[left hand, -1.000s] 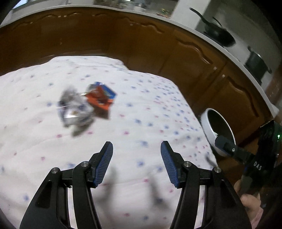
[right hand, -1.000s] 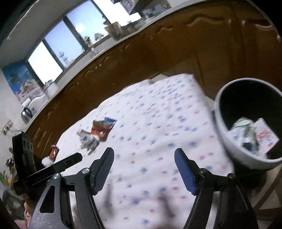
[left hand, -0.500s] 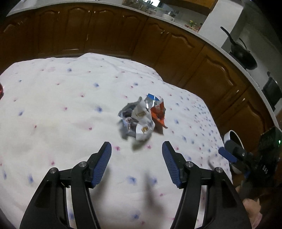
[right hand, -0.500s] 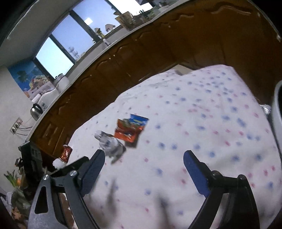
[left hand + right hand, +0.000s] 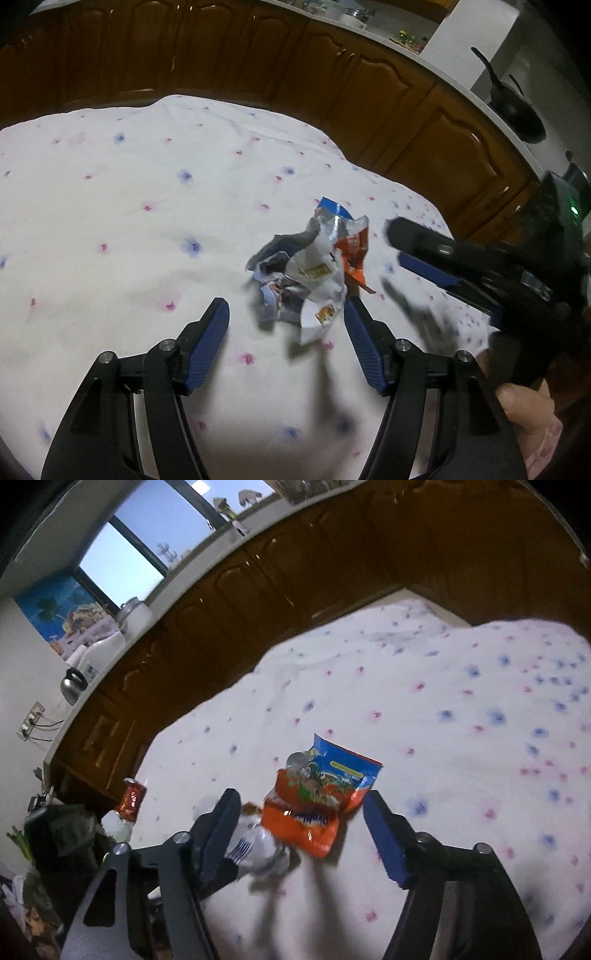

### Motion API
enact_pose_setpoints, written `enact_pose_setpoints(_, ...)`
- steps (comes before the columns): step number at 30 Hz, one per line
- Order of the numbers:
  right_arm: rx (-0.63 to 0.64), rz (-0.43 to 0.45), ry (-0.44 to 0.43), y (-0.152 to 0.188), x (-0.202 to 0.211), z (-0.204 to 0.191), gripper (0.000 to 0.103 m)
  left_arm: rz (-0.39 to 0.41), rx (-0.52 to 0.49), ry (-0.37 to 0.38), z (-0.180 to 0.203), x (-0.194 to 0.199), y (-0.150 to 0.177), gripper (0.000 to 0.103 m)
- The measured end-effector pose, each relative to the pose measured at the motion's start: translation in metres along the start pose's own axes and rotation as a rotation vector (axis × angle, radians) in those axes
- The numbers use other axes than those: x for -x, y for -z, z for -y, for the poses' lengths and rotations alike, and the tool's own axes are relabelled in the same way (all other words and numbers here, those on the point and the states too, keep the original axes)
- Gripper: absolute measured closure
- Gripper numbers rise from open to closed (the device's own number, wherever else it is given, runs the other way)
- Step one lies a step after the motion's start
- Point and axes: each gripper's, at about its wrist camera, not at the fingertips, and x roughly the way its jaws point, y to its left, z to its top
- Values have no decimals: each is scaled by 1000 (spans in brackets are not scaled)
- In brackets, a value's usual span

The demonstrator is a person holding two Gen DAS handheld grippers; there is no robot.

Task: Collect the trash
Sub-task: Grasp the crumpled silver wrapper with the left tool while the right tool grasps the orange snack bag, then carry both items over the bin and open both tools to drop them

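Note:
A crumpled white and silver wrapper (image 5: 308, 284) lies on the flowered white tablecloth (image 5: 129, 206), touching an orange and blue snack bag (image 5: 352, 245). My left gripper (image 5: 286, 334) is open, its blue pads on either side of the crumpled wrapper's near end. In the right wrist view the snack bag (image 5: 317, 794) lies flat, with the crumpled wrapper (image 5: 258, 847) at its lower left. My right gripper (image 5: 301, 829) is open around the bag's near part. It also shows at the right of the left wrist view (image 5: 436, 254).
Dark wood cabinets (image 5: 332, 85) ring the table under a pale counter. A black wok (image 5: 517, 118) sits on the counter at right. A small red packet (image 5: 131, 799) lies at the cloth's left edge, beside clutter (image 5: 62, 834). A kettle (image 5: 72, 683) stands on the far counter.
Both grippers have closed in on the trash. The left now straddles the crumpled wrapper, the right straddles the snack bag. The bin has left both views.

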Motion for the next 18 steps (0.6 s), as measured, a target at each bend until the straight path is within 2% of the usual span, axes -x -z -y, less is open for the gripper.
enact_pose_setpoints(1, -9, -9, -1, -2, -4, 2, 42, 2, -1, -5, 0, -1, 0, 37)
enact_pose_setpoints(3, -21, -31, 20, -3, -16, 6, 66, 3, -2, -7, -2, -6, -2, 38)
enact_pose_setpoints(4, -23, -35, 22, -2, -19, 8, 69, 4, -3, -5, -2, -7, -2, 38)
enact_pose_setpoints(5, -27, -22, 15, -1, -17, 10, 80, 8, -7, -3, -2, -8, -3, 46)
enact_pose_setpoints(6, -28, -14, 15, 1, -14, 11, 85, 9, -12, -1, -2, -9, -3, 59)
enact_pose_setpoints(7, -29, -1, 24, 4, -8, 12, 87, 6, -18, 10, -1, -10, -3, 65)
enact_pose_setpoints(8, -31, 11, 26, 5, -3, 14, 88, 2, -22, 20, 0, -10, -3, 79)
enact_pose_setpoints(13, -51, 54, 27, 13, 29, 28, 91, 17, -69, 28, 13, -6, -4, 85)
enact_pose_setpoints(14, -51, 67, 29, 18, 40, 31, 91, 21, -74, 33, 15, -4, -3, 92)
enact_pose_setpoints(18, -52, 99, 33, 31, 68, 39, 91, 40, -93, 55, 28, 8, 1, 92)
